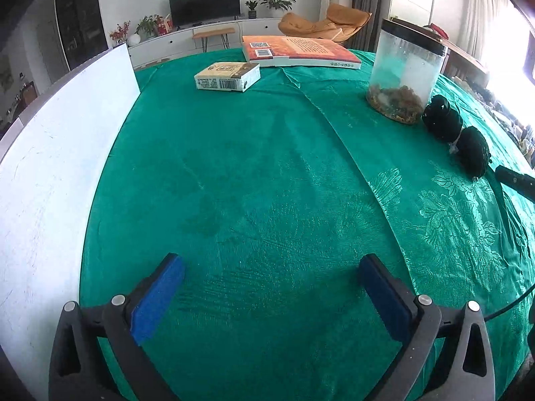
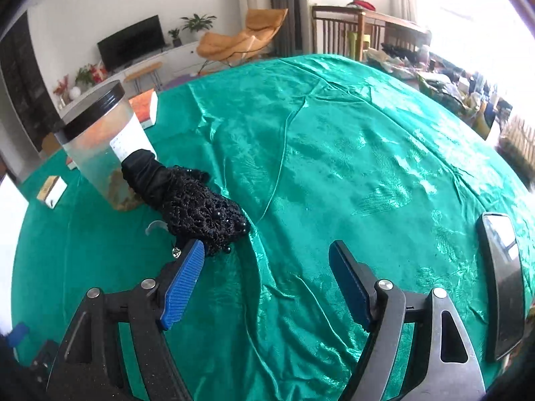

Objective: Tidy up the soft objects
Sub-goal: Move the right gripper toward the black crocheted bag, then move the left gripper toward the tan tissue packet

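My right gripper (image 2: 265,260) is spread wide, blue pads empty, low over the cloth. The tip of its left pad (image 2: 187,267) sits right at the near edge of the black crocheted piece (image 2: 197,207), a soft beaded thing with a satin cuff; whether pad and yarn actually touch I cannot tell. My left gripper (image 1: 272,274) is also wide and holding nothing, only bare cloth between its pads. The black piece lies well off to its right (image 1: 454,133). Far end of the piece rests against the plastic jar (image 2: 100,140) (black lid, brownish bits at the bottom). Risks as I judge them: closing now would catch only a fringe of yarn, so the piece could slip or stretch; beads may snag on the ribbed pad; dragging it could nudge the jar or bunch the cloth. The green tablecloth (image 2: 334,153) is glossy, wrinkled, likely slippery. Also on it: a small carton (image 1: 227,77), an orange book (image 1: 301,50), a dark phone-like slab (image 2: 503,280). White board (image 1: 50,167) at left edge. Living room beyond: TV (image 1: 204,3), plants, tan lounge chair (image 1: 324,23).
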Demonstrator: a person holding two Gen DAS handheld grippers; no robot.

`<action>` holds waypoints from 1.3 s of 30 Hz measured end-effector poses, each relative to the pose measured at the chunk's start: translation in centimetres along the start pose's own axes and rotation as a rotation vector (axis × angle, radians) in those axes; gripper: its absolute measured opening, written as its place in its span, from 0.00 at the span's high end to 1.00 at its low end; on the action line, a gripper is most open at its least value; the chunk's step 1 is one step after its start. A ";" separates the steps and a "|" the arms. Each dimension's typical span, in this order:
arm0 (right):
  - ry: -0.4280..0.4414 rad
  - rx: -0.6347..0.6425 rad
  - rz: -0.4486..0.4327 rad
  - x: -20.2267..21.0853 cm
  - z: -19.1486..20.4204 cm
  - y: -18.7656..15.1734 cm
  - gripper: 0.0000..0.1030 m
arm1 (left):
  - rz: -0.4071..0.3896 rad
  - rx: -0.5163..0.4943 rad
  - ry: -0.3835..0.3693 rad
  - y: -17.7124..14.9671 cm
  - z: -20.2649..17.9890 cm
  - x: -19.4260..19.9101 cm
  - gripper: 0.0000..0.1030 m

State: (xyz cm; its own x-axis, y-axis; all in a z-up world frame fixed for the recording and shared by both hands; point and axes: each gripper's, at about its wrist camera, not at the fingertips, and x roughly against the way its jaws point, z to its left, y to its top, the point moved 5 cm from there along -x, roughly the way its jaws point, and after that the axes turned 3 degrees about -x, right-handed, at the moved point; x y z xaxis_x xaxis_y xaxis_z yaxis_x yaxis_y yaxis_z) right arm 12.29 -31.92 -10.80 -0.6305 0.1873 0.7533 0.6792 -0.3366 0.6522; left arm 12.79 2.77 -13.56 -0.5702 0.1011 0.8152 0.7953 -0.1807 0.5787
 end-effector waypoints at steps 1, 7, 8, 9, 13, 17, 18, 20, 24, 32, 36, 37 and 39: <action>0.016 0.033 -0.006 0.6 0.4 -1.0 0.23 | 0.000 0.000 0.000 0.0 0.0 0.0 0.00; 0.164 0.131 -0.017 2.1 3.8 -3.4 0.22 | 0.000 -0.001 0.001 0.0 0.0 0.0 0.00; 0.143 0.172 -0.019 1.8 4.4 -3.0 0.22 | 0.000 -0.001 0.001 0.0 0.0 0.0 0.00; 0.140 0.204 0.010 1.0 5.0 -2.6 0.22 | 0.000 -0.001 0.001 0.0 0.0 0.0 0.00; 0.077 0.263 0.154 -3.5 5.4 0.2 0.25 | 0.000 -0.001 0.000 0.0 0.0 0.0 0.00; -0.025 -0.002 0.105 -5.3 0.0 4.7 0.25 | 0.000 -0.001 0.001 0.0 0.0 0.0 0.00; -0.024 -0.082 0.086 -5.1 -1.5 5.2 0.25 | 0.000 -0.001 0.001 0.0 0.0 0.0 0.00; -0.003 -0.171 0.043 -4.0 -3.2 5.1 0.23 | 0.000 -0.001 0.001 0.0 0.0 0.0 0.00; 0.011 -0.108 -0.003 -1.6 -2.6 2.2 0.23 | 0.000 -0.001 0.001 0.0 0.0 0.0 0.00; 0.120 0.086 0.053 0.0 2.2 -3.1 0.22 | 0.000 -0.001 0.001 0.0 0.0 0.0 0.00; 0.089 0.139 0.057 -0.3 3.0 -3.5 0.22 | 0.000 -0.001 0.001 0.0 0.0 0.0 0.00; 0.091 0.132 0.059 -0.3 2.8 -3.6 0.22 | 0.000 -0.001 0.001 0.0 0.0 0.0 0.00; 0.094 0.116 0.061 -0.3 2.5 -3.7 0.22 | 0.000 -0.001 0.001 0.0 0.0 0.0 0.00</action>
State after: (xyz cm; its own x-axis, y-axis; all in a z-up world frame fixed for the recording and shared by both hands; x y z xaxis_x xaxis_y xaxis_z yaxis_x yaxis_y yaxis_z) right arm 10.91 -28.43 -13.24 -0.6152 0.0810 0.7842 0.7530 -0.2345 0.6149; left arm 12.80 2.78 -13.55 -0.5704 0.1006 0.8152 0.7950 -0.1817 0.5787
